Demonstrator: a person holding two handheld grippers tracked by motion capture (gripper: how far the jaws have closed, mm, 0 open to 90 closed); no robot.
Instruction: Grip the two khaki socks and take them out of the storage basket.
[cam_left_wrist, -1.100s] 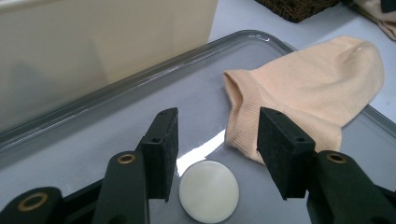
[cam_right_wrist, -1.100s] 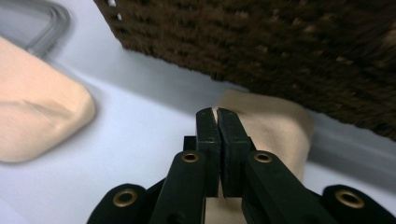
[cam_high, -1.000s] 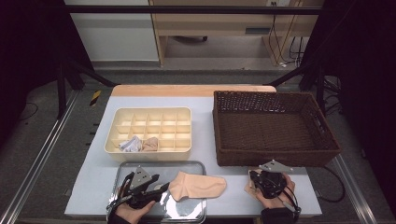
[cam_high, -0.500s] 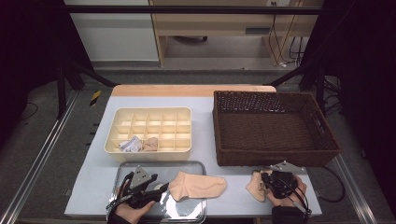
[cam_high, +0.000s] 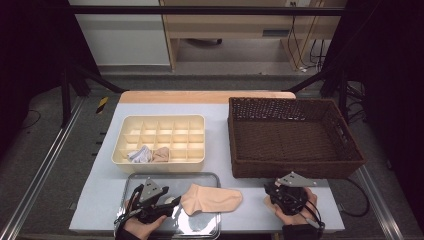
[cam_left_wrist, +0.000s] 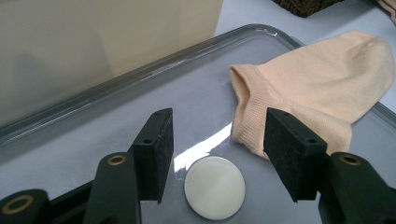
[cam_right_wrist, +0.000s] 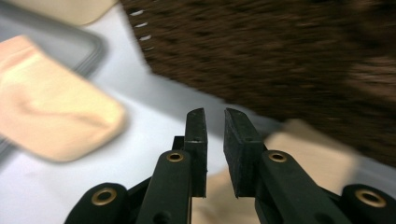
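A peach sock (cam_high: 212, 198) (cam_left_wrist: 322, 79) (cam_right_wrist: 51, 116) lies half on the metal tray (cam_high: 200, 176), its toe out over the right rim. My left gripper (cam_high: 172, 205) (cam_left_wrist: 217, 135) rests low over the tray. It is open, its jaws have just been opening, and between them is only a white disc (cam_left_wrist: 215, 187), with the sock's cuff by one jaw. My right gripper (cam_high: 274, 191) (cam_right_wrist: 215, 121) hovers over a second peach sock (cam_high: 270, 204) (cam_right_wrist: 313, 154) in front of the basket. Its jaws have just been opening and stand slightly apart with nothing between them.
A cream divided box (cam_high: 160, 120) (cam_left_wrist: 93, 42) stands behind the tray, with two rolled socks (cam_high: 150, 155) in its front cells. The brown wicker basket (cam_high: 295, 169) (cam_right_wrist: 280, 56) sits close ahead of my right gripper. The table's front edge is just below both hands.
My right gripper drifted a little right, then back left above the second sock. The left gripper and the sock on the tray stayed put.
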